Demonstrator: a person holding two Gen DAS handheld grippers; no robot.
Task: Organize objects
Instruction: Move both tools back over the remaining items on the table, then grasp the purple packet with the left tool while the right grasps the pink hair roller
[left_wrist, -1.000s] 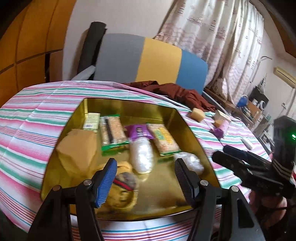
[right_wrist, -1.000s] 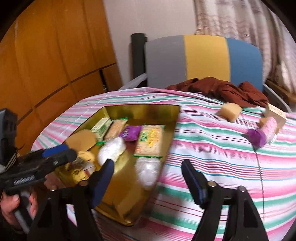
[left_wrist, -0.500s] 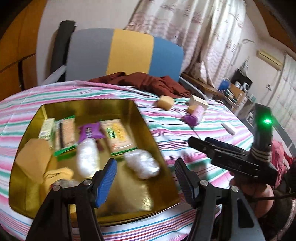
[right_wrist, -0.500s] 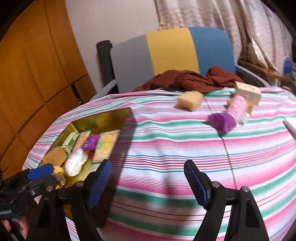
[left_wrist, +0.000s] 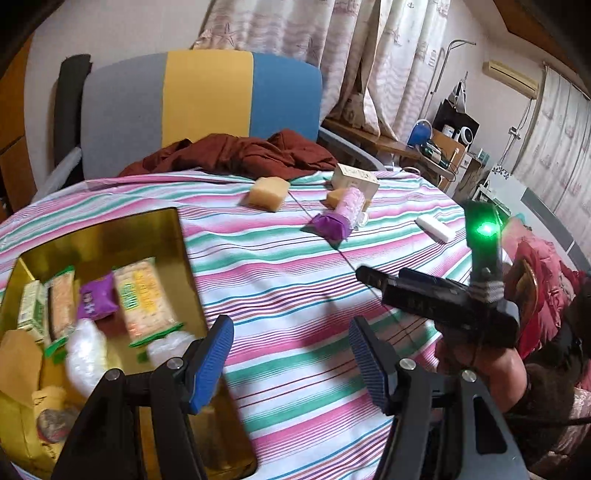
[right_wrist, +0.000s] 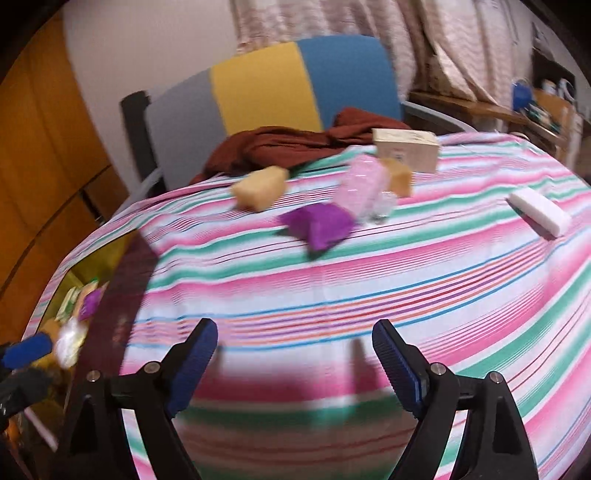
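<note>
Both tongs are spread wide and hold nothing. The left tongs (left_wrist: 291, 354) hang over the near right edge of the tin (left_wrist: 177, 236); the right tongs (right_wrist: 295, 365) hang over bare striped cloth (right_wrist: 332, 280) on the surface, well short of the loose things.

One gold tin sits at the left of the surface. In it I count three flat green-edged packets (left_wrist: 144, 299), one purple packet (left_wrist: 96, 301), two white crinkled bundles (left_wrist: 85, 354), one tan parcel (left_wrist: 18, 358) and one yellowish wrapped thing (left_wrist: 46, 421) at the near corner. The near end of the tin is cut off by the left tongs, and what the yellowish thing is cannot be made out.

On the cloth at the far right lie six loose things: one large yellow sponge (left_wrist: 267, 192), one smaller tan block (right_wrist: 399, 177) half hidden behind a pink roll (left_wrist: 351, 201), one purple pouch (left_wrist: 330, 225) touching the roll's near end, one cream box (left_wrist: 355, 178) and one white bar (left_wrist: 433, 228) set apart to the right. Something clear sits beside the roll; it is too blurred to name.

A brown garment (left_wrist: 236, 155) lies at the far edge before a striped chair (left_wrist: 199, 99). The right wrist view is smeared, and its glimpse of the tin is only a sliver.
</note>
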